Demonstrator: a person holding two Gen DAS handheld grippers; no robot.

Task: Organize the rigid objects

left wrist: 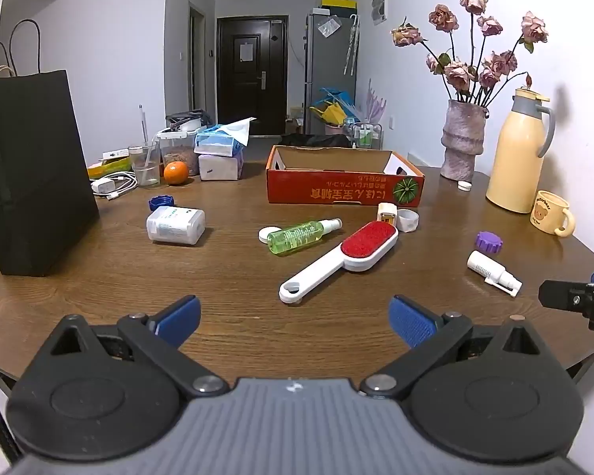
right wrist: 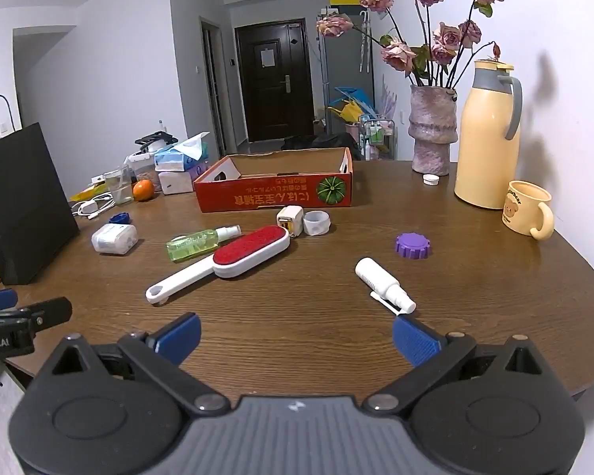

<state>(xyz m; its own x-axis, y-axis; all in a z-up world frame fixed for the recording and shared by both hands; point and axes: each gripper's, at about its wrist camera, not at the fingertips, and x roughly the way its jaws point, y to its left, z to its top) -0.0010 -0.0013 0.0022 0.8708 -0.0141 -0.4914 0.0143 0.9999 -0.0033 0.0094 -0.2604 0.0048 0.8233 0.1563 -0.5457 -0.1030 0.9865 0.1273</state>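
A red cardboard box stands open at the back of the brown table. In front of it lie a white lint brush with a red pad, a green spray bottle, a white spray bottle, a purple cap, a white charger cube and a white container lying on its side. My left gripper hovers open near the front edge, short of the brush handle. My right gripper is open too, its right fingertip just before the white spray bottle.
A black paper bag stands at the left. A vase of dried roses, a yellow thermos jug and a yellow mug line the right side. Tissue packs, an orange and cables crowd the back left.
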